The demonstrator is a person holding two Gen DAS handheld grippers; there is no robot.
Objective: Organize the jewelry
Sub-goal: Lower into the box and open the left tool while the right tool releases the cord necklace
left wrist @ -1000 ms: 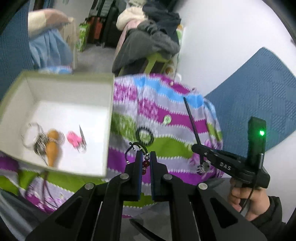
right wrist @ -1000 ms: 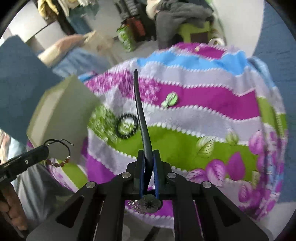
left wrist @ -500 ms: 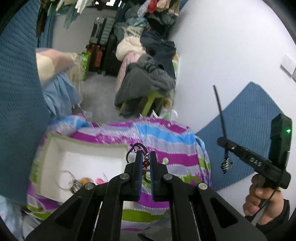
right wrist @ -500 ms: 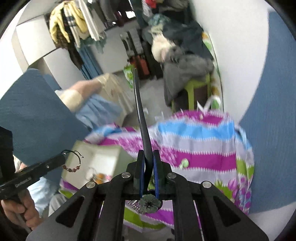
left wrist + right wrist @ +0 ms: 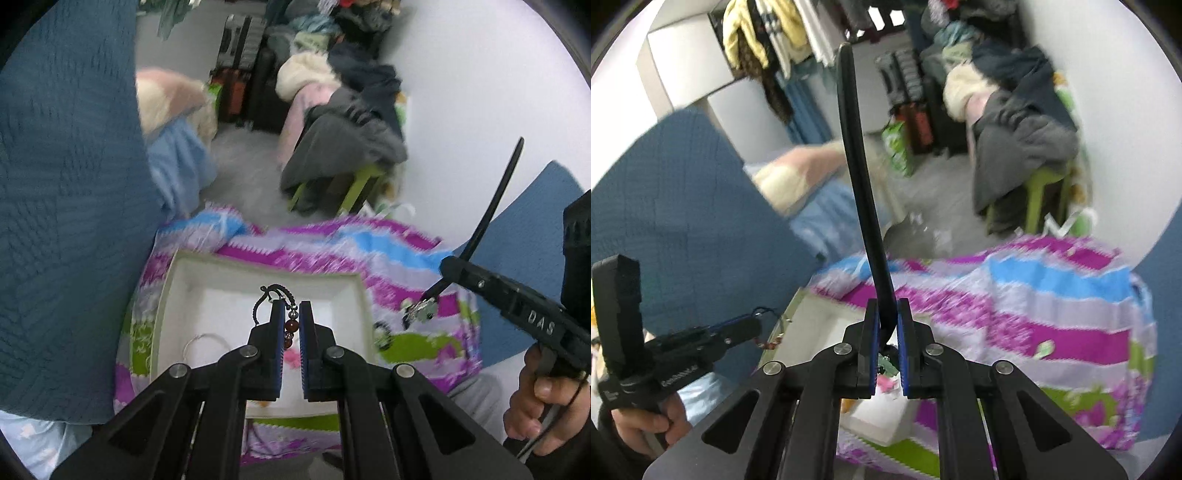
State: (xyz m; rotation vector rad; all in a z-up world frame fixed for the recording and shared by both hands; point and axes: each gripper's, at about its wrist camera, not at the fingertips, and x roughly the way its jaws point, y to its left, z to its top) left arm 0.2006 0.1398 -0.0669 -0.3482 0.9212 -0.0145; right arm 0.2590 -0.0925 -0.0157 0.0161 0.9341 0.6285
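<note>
Both grippers loaded, held above the box
Left gripper (image 5: 291, 317) clamped on a beaded bracelet (image 5: 290, 325); right gripper (image 5: 886, 332) clamped on a black hair stick (image 5: 857, 166), its tip pointing forward; white box (image 5: 168, 291) lies below both, on striped cloth (image 5: 388, 266)

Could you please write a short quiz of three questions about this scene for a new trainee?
1. True or false: the left gripper is shut on a bracelet.
2. What does the right gripper hold? A) hair stick B) pink clip C) ring
3. What colour is the inside of the box on the cloth?

Key: 1 true; 2 A; 3 white.
</note>
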